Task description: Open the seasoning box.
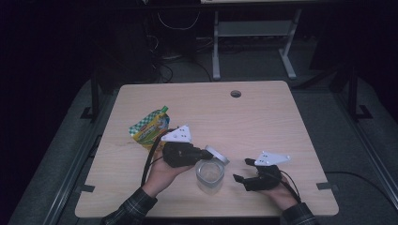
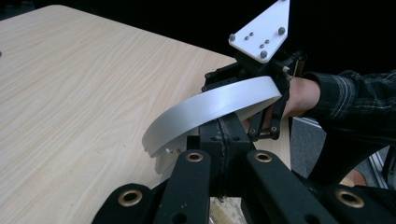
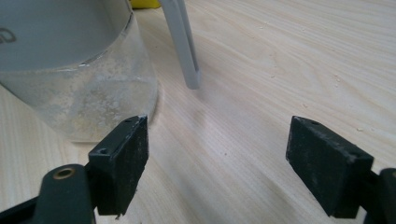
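Left gripper (image 1: 206, 153) pinches the light, rigid lid (image 1: 217, 154) by its rim above a breakable-looking jar (image 1: 209, 173); right gripper (image 1: 241, 171) waits spread.

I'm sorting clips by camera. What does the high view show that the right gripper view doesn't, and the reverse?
High view alone: the green and yellow spouted pouch, the left gripper shut on the round grey lid, and the person's hands. Right gripper view alone: powdery residue on the jar's wall and specks on the wood. Both: the clear glass jar, the lid, the open right gripper and the pale wooden table.
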The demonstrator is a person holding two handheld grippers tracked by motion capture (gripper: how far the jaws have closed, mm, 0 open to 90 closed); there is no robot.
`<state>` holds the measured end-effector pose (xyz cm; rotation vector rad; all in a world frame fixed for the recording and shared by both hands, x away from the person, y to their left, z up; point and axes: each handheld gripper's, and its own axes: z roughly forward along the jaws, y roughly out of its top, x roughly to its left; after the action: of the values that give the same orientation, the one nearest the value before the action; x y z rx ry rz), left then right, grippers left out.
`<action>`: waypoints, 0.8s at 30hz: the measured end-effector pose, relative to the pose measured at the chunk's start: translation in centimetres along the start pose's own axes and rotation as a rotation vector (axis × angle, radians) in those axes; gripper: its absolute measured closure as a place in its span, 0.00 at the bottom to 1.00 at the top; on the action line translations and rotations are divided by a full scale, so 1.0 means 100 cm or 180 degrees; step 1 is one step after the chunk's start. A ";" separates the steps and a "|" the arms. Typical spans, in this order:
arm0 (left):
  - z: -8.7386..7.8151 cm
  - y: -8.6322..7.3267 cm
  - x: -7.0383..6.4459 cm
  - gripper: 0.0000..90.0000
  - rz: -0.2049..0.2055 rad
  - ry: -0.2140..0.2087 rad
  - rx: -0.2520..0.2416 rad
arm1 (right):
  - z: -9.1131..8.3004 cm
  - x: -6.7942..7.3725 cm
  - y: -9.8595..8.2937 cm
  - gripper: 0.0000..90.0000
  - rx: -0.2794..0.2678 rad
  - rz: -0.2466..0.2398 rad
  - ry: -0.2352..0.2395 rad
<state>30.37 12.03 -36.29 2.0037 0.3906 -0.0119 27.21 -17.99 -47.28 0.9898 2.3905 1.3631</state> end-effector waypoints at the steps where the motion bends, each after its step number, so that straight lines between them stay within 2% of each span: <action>1: 0.000 0.001 0.000 1.00 0.0001 0.0005 -0.0005 | 0.000 0.000 0.000 0.23 0.0000 0.0010 0.0007; 20: 0.009 0.011 0.009 1.00 0.0031 0.0055 -0.0009 | 0.001 -0.003 -0.001 0.21 0.0013 0.0078 -0.0019; 24: 0.008 0.010 0.007 1.00 0.0027 0.0058 0.0003 | 0.000 -0.003 -0.001 0.21 0.0013 0.0091 -0.0015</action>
<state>31.43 11.11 -35.93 2.0075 0.3938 0.0114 27.39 -18.17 -47.38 1.0308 2.3856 1.3644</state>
